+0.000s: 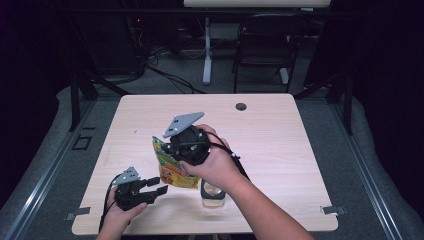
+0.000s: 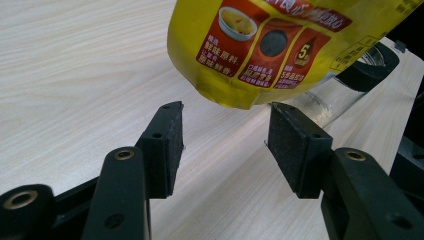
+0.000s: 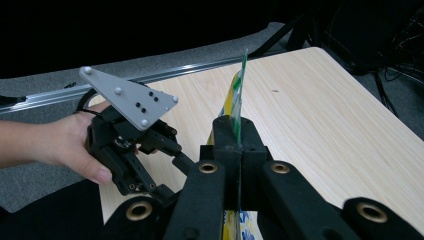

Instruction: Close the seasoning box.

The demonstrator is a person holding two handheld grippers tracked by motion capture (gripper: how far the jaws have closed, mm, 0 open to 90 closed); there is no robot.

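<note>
hanging upright, top edge up, the yellow pouch (image 1: 172, 170) sits clamped in the right gripper (image 3: 235, 145); left gripper (image 2: 225, 145) jaws gape.

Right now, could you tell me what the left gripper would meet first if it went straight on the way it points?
Most likely the lower end of the yellow pouch, hanging just beyond the open left gripper; the glass jar stands behind it. Depth is unclear.

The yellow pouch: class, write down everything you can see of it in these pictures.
The yellow pouch is a flat, glossy plastic-looking packet with a green top edge, red panels, food pictures and printed text. It hangs upright above the table, pinched near its top edge by the shut right gripper. Its rounded bottom hangs just beyond the open left gripper, whose pads do not touch it. A glass jar stands close behind.
</note>
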